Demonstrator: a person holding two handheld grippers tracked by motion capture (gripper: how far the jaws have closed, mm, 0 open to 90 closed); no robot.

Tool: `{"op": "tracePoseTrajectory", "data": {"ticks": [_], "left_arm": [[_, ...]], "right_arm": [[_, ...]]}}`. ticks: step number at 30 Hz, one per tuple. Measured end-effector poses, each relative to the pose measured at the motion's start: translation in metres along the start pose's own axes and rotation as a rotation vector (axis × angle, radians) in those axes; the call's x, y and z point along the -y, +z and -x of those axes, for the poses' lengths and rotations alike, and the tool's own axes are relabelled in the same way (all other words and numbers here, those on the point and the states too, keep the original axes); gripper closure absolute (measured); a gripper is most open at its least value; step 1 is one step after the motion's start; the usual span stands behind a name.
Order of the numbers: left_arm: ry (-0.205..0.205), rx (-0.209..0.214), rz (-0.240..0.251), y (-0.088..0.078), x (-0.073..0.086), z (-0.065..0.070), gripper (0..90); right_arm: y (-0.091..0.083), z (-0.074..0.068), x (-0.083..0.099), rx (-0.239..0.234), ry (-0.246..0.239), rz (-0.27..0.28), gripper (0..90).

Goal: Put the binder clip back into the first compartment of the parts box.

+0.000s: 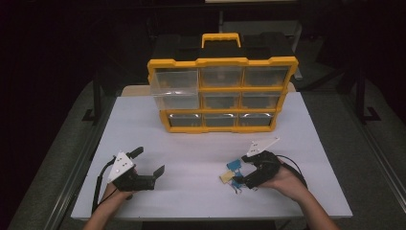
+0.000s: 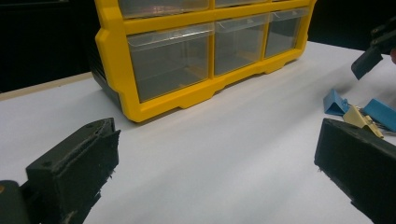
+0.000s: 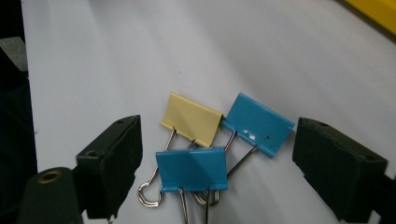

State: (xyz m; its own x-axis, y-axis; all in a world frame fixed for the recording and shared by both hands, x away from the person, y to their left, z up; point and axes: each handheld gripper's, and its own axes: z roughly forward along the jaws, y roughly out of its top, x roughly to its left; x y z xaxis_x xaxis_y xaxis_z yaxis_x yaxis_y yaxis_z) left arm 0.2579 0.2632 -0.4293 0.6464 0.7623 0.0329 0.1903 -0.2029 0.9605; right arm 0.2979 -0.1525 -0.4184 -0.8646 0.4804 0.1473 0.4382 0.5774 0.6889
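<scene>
Barely begun: three binder clips lie loose before the organizer; right gripper spread around them, unpinched; left gripper spread, empty

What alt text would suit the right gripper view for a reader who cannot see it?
Three binder clips, one yellow and two blue, lie bunched together on a white table. The right gripper's black fingers stand open either side of them, not touching.
</scene>
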Motion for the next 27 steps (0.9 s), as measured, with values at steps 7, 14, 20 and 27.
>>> {"op": "tracePoseTrajectory", "data": {"ticks": [7, 14, 20, 27], "left_arm": [[-0.007, -0.003, -0.001, 0.001, 0.001, 0.001, 0.0], [0.0, -0.003, -0.003, 0.001, 0.001, 0.001, 0.0], [0.01, 0.0, -0.005, 0.001, 0.001, 0.001, 0.0], [0.009, 0.0, -0.008, 0.001, 0.001, 0.002, 0.0]], "right_arm": [[0.006, -0.005, 0.001, -0.013, -0.006, -0.044, 24.7], [0.013, -0.008, 0.003, -0.028, -0.005, -0.079, 29.1], [0.016, -0.009, 0.005, -0.021, -0.027, -0.096, 31.3], [0.021, -0.012, 0.006, 0.001, -0.06, -0.121, 36.5]]}}
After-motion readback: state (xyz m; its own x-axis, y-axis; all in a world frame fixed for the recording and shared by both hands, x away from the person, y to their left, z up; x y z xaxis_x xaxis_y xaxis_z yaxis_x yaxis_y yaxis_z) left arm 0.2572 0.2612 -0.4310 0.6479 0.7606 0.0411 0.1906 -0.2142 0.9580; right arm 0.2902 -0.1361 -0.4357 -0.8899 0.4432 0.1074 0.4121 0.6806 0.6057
